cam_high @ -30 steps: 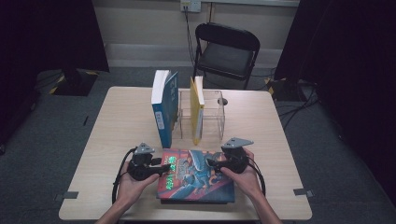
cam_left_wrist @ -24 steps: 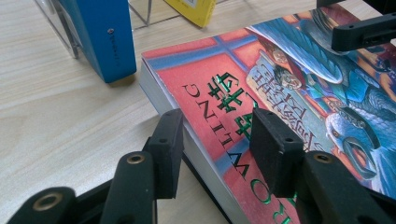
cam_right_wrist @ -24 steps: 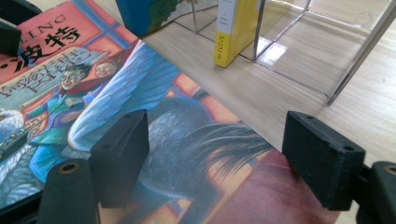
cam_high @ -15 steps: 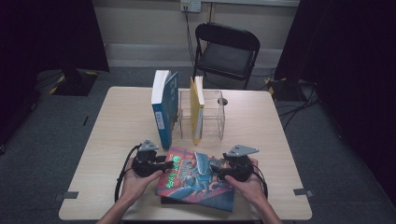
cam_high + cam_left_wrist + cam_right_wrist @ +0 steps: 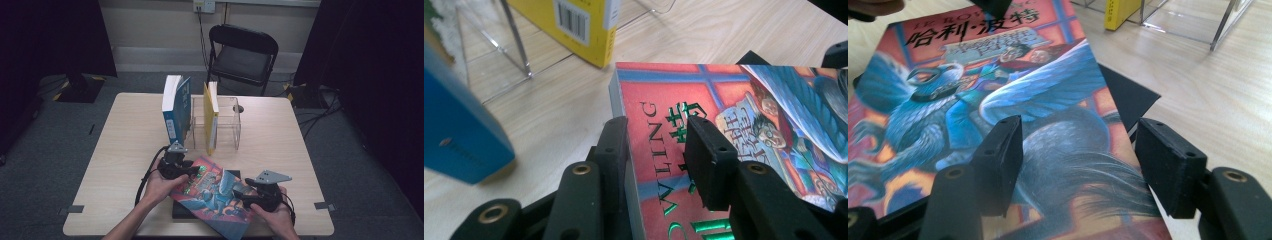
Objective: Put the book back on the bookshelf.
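Note:
A book with a red and blue picture cover (image 5: pixel 215 192) lies askew on a flat black object (image 5: pixel 182 210) near the table's front edge. My left gripper (image 5: pixel 192 171) holds its left edge. In the left gripper view the jaws (image 5: pixel 656 130) have just been closing and clamp the book (image 5: pixel 734 90), one by the page edge and one on the cover. My right gripper (image 5: pixel 241 192) is at the book's lower right. Its jaws (image 5: pixel 1078 130) have also been closing but stand wide apart, one over the cover (image 5: pixel 973 65) and one past its edge.
A blue book (image 5: pixel 175 107) stands upright at mid-table. A yellow book (image 5: pixel 210 120) stands in a clear acrylic rack (image 5: pixel 231 125) beside it. A black folding chair (image 5: pixel 242 50) is behind the wooden table (image 5: pixel 115 150). Bare tabletop lies left and right.
The book has turned clockwise, its right end swinging toward the front edge. My left hand moved right and slightly away; my right hand moved back toward the person. Both pairs of jaws narrowed.

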Tool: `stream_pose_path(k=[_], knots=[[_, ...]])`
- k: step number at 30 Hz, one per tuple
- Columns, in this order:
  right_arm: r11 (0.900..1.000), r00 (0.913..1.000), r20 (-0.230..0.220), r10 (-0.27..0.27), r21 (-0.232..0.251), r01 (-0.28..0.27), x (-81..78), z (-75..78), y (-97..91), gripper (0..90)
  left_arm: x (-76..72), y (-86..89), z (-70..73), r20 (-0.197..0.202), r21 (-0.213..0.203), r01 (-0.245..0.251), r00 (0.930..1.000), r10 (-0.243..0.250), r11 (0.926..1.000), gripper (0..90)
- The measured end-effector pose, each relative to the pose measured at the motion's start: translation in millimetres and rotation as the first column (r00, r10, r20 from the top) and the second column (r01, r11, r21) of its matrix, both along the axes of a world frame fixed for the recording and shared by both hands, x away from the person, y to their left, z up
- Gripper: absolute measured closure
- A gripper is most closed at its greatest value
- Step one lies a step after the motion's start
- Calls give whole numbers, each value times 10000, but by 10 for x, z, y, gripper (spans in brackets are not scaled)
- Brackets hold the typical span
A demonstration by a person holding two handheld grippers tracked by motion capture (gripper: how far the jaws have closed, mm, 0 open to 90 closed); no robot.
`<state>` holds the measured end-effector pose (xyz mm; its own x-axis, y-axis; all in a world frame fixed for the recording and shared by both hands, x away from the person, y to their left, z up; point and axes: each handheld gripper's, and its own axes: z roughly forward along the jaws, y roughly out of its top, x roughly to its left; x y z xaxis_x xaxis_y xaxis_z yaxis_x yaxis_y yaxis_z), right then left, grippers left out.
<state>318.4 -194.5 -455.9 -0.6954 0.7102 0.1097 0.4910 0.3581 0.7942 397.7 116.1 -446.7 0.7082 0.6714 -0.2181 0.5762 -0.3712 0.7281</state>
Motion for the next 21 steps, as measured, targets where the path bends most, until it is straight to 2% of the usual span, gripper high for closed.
stream_pose_path(k=[3, 5, 6, 8, 10, 12, 15, 18, 21], knots=[[9999, 9998, -137, 112, -94, -113, 9, 17, -1, 369, -8, 9, -8, -24, -102, -41, 10000, 41, 9999, 617], [9997, 9990, -377, 247, -78, -250, 51, 28, -2, 369, -23, -5, 9, 109, 115, -12, 9999, 10, 9999, 618], [9997, 9981, -559, 254, 3, -254, 78, 28, 1, 370, -33, 0, 18, 90, 220, 43, 9999, -45, 9997, 617], [9996, 9960, -852, 264, 70, -259, 147, 34, 24, 369, -66, 44, 19, -98, 127, 54, 9999, -53, 9999, 615], [9992, 9968, -724, 345, -191, -360, 205, 53, 85, 370, -121, 100, 18, -108, 131, 151, 9998, -149, 9998, 613], [9983, 9951, -879, 449, -333, -480, 289, 75, 154, 369, -198, 162, 15, -56, 95, 211, 9998, -210, 9997, 612], [9983, 9942, -982, 439, -339, -474, 397, 80, 201, 367, -301, 257, 10, -282, -109, 112, 9995, -115, 9999, 611], [9976, 9937, -971, 564, -338, -599, 464, 89, 229, 414, -417, 345, -5, -256, -244, 141, 9996, -147, 9996, 610], [9951, 9913, -1016, 833, -439, -882, 459, 117, 259, 531, -527, 440, -3, -261, -197, 338, 9991, -343, 9992, 598]])
